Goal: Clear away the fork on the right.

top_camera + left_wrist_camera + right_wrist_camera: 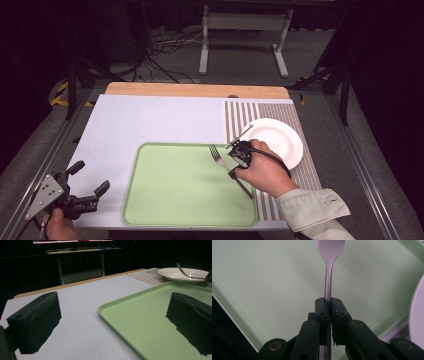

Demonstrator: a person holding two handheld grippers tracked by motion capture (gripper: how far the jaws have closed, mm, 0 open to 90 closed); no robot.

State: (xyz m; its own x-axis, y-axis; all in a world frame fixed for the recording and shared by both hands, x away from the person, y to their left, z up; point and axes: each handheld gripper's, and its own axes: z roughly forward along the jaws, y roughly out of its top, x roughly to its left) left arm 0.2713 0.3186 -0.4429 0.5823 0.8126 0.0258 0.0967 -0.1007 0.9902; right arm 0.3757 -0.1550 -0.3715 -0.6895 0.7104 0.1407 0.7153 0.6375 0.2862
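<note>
The right tool (234, 159) is closed tight on the handle of a fork (218, 156), its two jaws pinched flat against the metal with no gap between them. In the right gripper view the fork (328, 277) runs straight up from the jaws, with its head over the green tray (274, 277). From the high view, the fork sits over the right part of the tray (175, 200), prongs pointing toward the far left; whether it touches the tray or is lifted just off it is hard to tell. The hand (262, 172) holding this tool comes in from the lower right, in a pale sleeve (312, 210).

A white plate (280, 137) rests on a striped mat (250, 112) just right of the tray, close behind the right tool.

The left tool (86, 178) is near the front left corner of the bench (150, 120), well apart from the fork. Its jaws stand wide apart and hold nothing. In the left gripper view one jaw is over the pale bench top (82, 302) and the other over the tray (140, 317), with the plate (185, 273) farther off.
</note>
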